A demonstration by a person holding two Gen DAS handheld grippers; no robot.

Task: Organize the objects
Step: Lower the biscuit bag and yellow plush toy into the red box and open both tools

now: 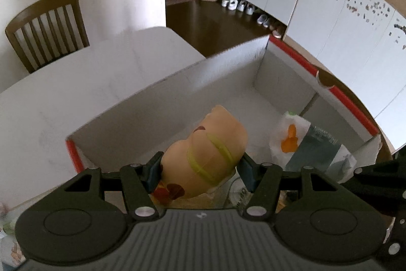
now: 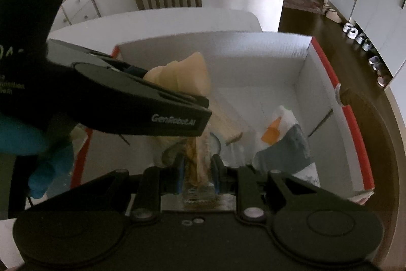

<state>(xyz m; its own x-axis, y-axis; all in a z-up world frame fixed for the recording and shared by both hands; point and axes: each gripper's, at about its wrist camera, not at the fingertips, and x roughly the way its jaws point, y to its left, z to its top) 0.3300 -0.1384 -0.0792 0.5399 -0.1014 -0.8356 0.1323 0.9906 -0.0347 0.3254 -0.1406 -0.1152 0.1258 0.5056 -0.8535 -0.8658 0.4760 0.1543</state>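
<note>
Reading "GenRobot.AI" on left claw (image 2: 177, 83) body; it's clamped on a peach toy (image 1: 210, 144) over the box (image 1: 228, 62). Right claw (image 2: 198, 169) pinches a clear packet (image 2: 198, 156) near the front wall. Far half of box floor open; pouch (image 1: 304, 144) sits right.

Peach soft toy (image 1: 210, 151) held tilted above white, red-edged box (image 1: 228, 73).

Right gripper (image 2: 196, 175) fingers tight on clear packet (image 2: 197, 164) above white box (image 2: 302, 73).
</note>
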